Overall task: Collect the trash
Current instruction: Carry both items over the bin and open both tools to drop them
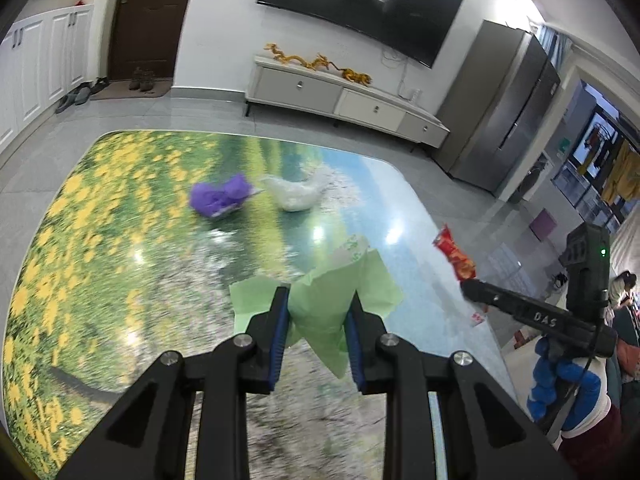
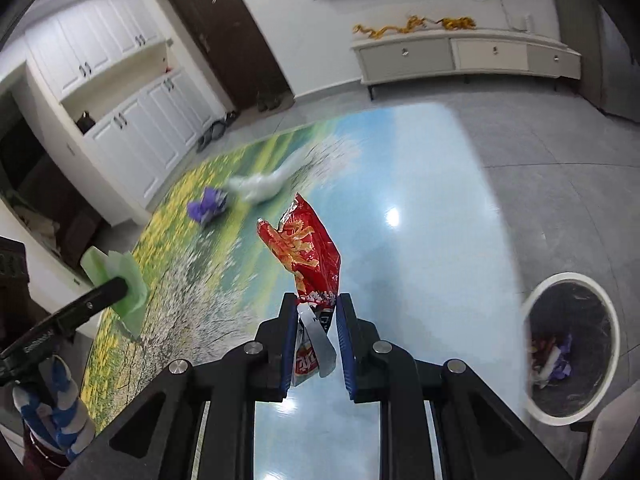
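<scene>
Grippers first: left gripper (image 1: 318, 304) is clamped on a crumpled pale green paper sheet (image 1: 332, 292), lifted above the glossy table w/ flower-meadow landscape print (image 1: 120, 240). Right gripper (image 2: 312, 300) pinches a red foil snack bag (image 2: 306, 252) by its lower end, bag standing up over the table's blue part. Beside the table's right edge, on grey tile floor, a round white-rimmed bin w/ black liner (image 2: 572, 356) holds some wrappers. Farther back on the tabletop, a crumpled purple wrapper (image 1: 220, 196) lies just beside a scrunched white plastic bag (image 1: 296, 192); both blurred.
</scene>
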The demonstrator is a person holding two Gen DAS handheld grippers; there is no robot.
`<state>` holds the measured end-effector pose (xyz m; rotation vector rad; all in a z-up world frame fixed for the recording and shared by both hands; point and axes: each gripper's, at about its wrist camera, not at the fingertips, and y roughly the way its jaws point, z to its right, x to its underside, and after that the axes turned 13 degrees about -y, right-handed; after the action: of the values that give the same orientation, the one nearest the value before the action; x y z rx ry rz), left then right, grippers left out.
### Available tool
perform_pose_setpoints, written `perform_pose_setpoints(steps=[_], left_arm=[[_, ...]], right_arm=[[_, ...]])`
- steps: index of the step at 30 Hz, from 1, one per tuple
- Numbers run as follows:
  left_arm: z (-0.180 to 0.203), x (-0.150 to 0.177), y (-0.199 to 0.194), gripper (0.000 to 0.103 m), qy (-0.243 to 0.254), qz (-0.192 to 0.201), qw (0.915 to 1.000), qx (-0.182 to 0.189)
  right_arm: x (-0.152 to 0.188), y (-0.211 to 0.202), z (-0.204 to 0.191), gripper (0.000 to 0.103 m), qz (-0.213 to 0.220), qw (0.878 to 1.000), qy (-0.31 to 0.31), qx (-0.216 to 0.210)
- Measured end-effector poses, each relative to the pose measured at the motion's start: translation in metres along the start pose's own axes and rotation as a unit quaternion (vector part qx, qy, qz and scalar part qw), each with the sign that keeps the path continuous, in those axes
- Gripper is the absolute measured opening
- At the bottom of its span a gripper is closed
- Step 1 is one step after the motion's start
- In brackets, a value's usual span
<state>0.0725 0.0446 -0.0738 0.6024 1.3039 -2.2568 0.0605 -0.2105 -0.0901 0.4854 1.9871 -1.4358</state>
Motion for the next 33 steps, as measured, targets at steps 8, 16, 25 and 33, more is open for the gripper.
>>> perform_pose_setpoints(steps=[8,16,25,33], left_arm=[[0.084,-0.002,0.041,0.025,0.071,-0.035,0.9965,0.025],[0.196,0.015,0.103,0.025,0.157,-0.085,0.9824,0.056],[0.280,0.038,0.189,0.025,0.173,-0.159,0.9699,0.064],[0.317,0.057,0.250,0.027,0.158,-0.212,0.9614,0.078]], right_arm=[[0.015,-0.050,0.077,0.018,0.035,0.997,0.055,0.052],[0.050,-0.078,0.161,0.019,0.037,0.986,0.119,0.109],[0.088,-0.073,0.232,0.020,0.000,0.974,0.171,0.148],[0.109,-0.057,0.272,0.022,-0.031,0.966,0.197,0.162]])
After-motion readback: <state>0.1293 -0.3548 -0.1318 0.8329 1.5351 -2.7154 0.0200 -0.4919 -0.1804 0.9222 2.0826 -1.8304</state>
